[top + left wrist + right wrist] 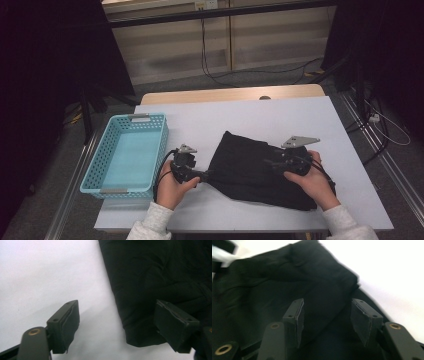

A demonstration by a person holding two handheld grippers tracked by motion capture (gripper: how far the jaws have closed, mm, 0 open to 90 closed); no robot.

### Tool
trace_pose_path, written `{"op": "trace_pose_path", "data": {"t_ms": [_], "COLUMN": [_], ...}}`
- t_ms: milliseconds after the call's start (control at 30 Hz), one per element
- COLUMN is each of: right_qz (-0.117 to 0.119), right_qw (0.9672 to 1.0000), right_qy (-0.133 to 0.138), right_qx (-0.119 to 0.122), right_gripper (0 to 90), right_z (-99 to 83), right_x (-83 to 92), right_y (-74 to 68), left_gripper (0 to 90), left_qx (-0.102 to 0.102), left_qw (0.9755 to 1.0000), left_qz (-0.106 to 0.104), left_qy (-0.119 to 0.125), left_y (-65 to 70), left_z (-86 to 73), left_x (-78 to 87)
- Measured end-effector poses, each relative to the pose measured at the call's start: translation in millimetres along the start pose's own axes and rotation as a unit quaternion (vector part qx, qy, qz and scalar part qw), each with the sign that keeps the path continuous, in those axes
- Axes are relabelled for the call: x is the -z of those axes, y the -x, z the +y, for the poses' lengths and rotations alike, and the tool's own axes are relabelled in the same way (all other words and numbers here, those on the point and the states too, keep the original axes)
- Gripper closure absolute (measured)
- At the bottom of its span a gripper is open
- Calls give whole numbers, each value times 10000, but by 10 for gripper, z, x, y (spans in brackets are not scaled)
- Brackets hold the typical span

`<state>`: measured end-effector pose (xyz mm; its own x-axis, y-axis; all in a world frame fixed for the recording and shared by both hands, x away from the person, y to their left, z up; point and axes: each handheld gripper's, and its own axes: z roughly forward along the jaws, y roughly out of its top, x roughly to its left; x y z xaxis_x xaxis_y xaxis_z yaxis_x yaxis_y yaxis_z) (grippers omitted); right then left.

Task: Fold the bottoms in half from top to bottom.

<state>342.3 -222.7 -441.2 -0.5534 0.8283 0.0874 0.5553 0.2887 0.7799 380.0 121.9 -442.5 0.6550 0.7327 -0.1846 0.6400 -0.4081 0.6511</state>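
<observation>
Lying folded near the front edge of the pale surface (280, 107), toward its right side, the black cloth (250, 167) spreads as a rumpled, roughly square bundle. The left tool (205, 175) rests at the cloth's left corner with its jaws spread apart; in the left gripper view that corner sits between the pads without either pressing on it. The right tool (267, 162) hovers over the cloth's right part, jaws parted and gripping nothing, dark fabric showing between them in the right gripper view. A light blue basket (107, 155) stands at the surface's left edge.
</observation>
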Motion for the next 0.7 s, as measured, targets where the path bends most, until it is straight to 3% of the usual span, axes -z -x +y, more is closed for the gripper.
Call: {"op": "trace_pose_path", "data": {"t_ms": [100, 133, 333, 433, 500, 667, 700], "right_qz": [102, 244, 418, 445, 461, 423, 312], "right_qw": [9999, 9997, 9989, 9986, 9979, 9970, 9971], "right_qy": [27, -11, 9, 2, -153, -334, -271], "right_qx": [-36, 65, 213, 276, 428, 555, 635], "right_gripper": [447, 441, 436, 454, 456, 454, 508], "right_z": [-75, -133, -183, -191, -226, -310, -327], "right_x": [32, 51, 101, 100, 59, -42, -59], "right_y": [-66, -138, -315, -367, -414, -465, -466], "left_gripper": [196, 191, 177, 174, 173, 168, 166], "left_qx": [-4, -13, -18, -9, -17, -12, 1], "left_qw": [10000, 10000, 10000, 10000, 9999, 9998, 9998], "left_qz": [30, 54, 69, 76, 102, 118, 98], "left_qy": [8, 18, 13, 51, 107, 138, 143], "left_y": [6, 5, 9, 18, 29, 25, 26], "left_z": [8, 14, 37, 45, 53, 71, 73], "left_x": [10, 17, 29, 39, 60, 101, 104]}}
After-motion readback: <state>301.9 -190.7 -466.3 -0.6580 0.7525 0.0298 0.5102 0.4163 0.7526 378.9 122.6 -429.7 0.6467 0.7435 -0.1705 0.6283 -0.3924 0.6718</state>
